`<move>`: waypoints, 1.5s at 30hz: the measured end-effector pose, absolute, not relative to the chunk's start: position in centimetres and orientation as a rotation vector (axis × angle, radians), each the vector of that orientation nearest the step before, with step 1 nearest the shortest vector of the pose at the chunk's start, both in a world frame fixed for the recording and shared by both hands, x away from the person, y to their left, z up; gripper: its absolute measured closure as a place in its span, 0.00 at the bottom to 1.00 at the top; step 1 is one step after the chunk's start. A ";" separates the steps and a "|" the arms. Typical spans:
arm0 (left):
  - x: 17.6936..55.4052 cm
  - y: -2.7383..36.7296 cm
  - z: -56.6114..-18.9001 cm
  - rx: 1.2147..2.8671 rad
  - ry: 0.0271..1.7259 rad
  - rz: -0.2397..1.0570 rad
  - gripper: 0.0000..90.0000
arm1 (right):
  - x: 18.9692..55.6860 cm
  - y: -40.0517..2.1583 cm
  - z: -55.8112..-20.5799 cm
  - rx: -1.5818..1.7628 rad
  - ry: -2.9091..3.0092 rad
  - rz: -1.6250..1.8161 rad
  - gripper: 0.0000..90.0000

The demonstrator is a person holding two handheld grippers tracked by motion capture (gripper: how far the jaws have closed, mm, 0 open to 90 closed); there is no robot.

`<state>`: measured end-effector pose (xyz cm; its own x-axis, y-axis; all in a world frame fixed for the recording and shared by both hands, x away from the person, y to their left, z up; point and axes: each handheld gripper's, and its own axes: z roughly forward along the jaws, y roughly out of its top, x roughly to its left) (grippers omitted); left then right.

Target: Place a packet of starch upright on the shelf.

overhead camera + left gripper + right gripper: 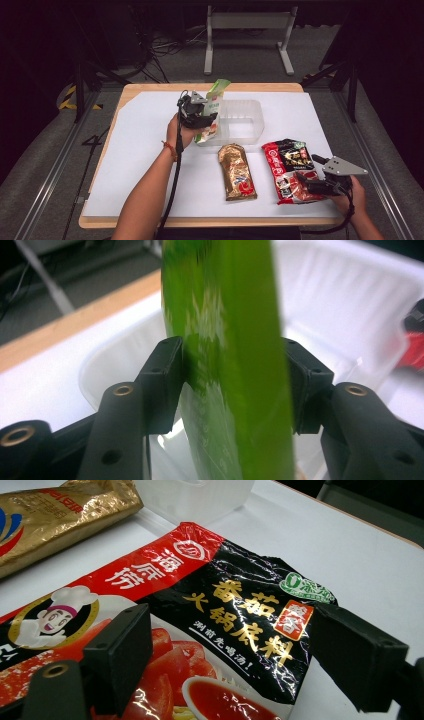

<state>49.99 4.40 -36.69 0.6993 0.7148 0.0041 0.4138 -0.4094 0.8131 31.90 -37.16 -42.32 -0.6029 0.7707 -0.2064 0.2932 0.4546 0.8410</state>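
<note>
Left tongs (pixel 232 385) clamp blurred green packet (pixel 225 340)

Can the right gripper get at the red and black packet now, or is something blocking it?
Probably yes. The right gripper is open at the near end of the red and black packet, its jaws on either side of it. Nothing lies between them; the gold packet lies apart on the table.

lab | metal frame rails (pixel 47 172) | floor cables (pixel 160 50) | dark surround
</note>
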 end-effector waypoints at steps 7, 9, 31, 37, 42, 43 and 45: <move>49.7 4.1 -37.0 2.015 0.901 0.512 0.85 | 31.9 -37.1 -42.3 0.877 2.132 1.072 0.21; 49.5 4.0 -37.1 1.962 0.916 0.551 0.88 | 31.9 -37.1 -42.3 0.876 2.132 1.072 0.21; 47.9 5.6 -38.7 1.836 0.837 0.542 0.73 | 31.8 -37.1 -42.2 0.872 2.126 1.073 0.20; 45.7 7.6 -39.0 1.895 0.812 0.509 0.68 | 31.8 -37.2 -42.2 0.881 2.124 1.072 0.20; 44.5 8.5 -39.6 1.923 0.793 0.522 0.72 | 31.8 -37.1 -42.3 0.878 2.126 1.071 0.21; 44.5 8.5 -39.7 1.930 0.792 0.510 0.77 | 31.9 -37.1 -42.3 0.879 2.127 1.070 0.21; 44.4 8.2 -39.9 1.973 0.783 0.515 0.79 | 31.9 -37.1 -42.3 0.883 2.129 1.071 0.21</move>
<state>44.41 8.21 -39.94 0.7101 0.7028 0.0424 0.3177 -0.3735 0.8715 31.87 -37.07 -42.31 -0.6050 0.7691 -0.2062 0.2930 0.4558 0.8405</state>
